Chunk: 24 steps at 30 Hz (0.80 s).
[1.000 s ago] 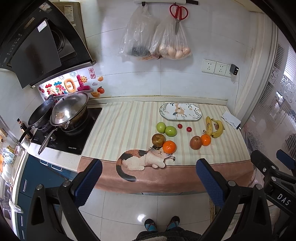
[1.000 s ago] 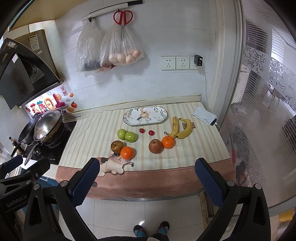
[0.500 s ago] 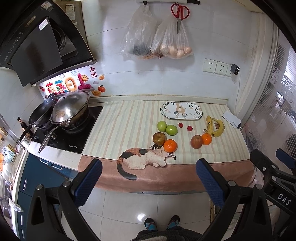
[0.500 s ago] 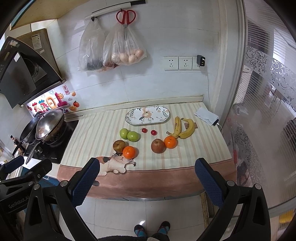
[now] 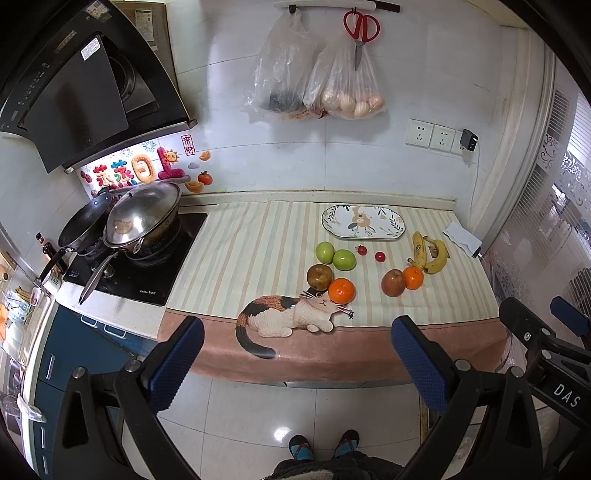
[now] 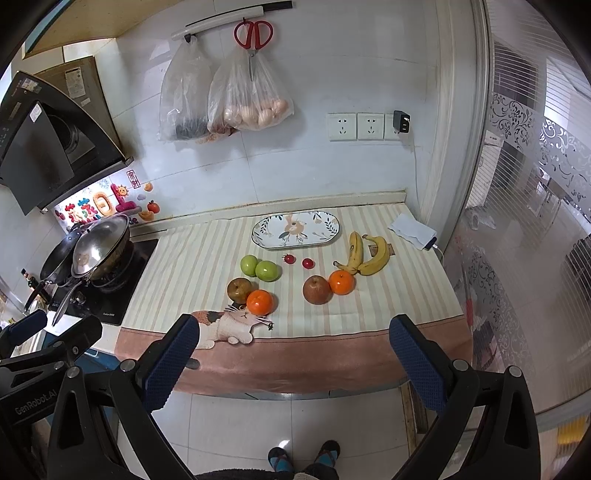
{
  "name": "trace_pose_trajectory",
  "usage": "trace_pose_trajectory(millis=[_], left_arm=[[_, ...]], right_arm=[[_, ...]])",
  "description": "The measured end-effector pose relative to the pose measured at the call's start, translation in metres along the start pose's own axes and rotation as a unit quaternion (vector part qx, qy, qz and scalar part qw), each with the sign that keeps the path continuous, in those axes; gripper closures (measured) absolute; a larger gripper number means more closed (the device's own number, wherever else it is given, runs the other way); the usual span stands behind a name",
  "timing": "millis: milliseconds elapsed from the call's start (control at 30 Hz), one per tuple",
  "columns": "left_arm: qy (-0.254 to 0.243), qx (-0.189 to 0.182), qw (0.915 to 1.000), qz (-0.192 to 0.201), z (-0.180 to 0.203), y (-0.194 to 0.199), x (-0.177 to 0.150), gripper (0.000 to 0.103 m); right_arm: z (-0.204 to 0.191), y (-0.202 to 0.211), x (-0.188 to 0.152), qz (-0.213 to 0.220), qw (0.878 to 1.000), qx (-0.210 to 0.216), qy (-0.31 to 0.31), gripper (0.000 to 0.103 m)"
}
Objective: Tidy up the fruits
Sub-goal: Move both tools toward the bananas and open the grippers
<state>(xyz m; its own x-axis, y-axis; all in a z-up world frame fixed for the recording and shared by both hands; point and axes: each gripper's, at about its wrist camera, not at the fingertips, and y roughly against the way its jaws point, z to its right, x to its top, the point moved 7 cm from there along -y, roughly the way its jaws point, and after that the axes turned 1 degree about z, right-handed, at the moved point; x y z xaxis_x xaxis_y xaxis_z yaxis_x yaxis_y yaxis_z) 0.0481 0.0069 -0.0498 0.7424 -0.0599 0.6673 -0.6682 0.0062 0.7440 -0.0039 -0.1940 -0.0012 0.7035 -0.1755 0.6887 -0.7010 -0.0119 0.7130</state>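
Observation:
Fruit lies on a striped cloth on the counter: two green apples, a brown pear, an orange, a red apple touching a second orange, two bananas and two cherry tomatoes. An empty oval patterned plate sits behind them; it also shows in the right wrist view. My left gripper and right gripper are both open and empty, held over the floor in front of the counter.
A stove with a lidded wok and a pan stands at the left. Two plastic bags and red scissors hang on the wall. A folded white cloth lies at the right end, beside a glass partition.
Both grippers have drifted slightly closer to the counter, so the fruit sits a little lower and larger in view. Nothing on the counter has moved.

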Motion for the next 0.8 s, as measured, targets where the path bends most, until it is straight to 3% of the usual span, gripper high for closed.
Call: trace_pose_trajectory(millis=[433,667,800], left_arm=[[0.006,-0.001,1.0,-0.004,-0.008,-0.016,0.001,0.0],[0.0,-0.01,0.9994,-0.032,-0.011,-0.078,0.02,0.0],[-0.018,-0.024,0.9974,-0.065,0.012,-0.125,0.034,0.0]], right_arm=[[0.005,-0.015,-0.005,-0.009,0.999,0.004,-0.035,0.0],[0.021,-0.073,-0.009,-0.052,0.995,-0.002,-0.088,0.0],[0.045,-0.113,-0.005,-0.076,0.991,-0.016,-0.111,0.0]])
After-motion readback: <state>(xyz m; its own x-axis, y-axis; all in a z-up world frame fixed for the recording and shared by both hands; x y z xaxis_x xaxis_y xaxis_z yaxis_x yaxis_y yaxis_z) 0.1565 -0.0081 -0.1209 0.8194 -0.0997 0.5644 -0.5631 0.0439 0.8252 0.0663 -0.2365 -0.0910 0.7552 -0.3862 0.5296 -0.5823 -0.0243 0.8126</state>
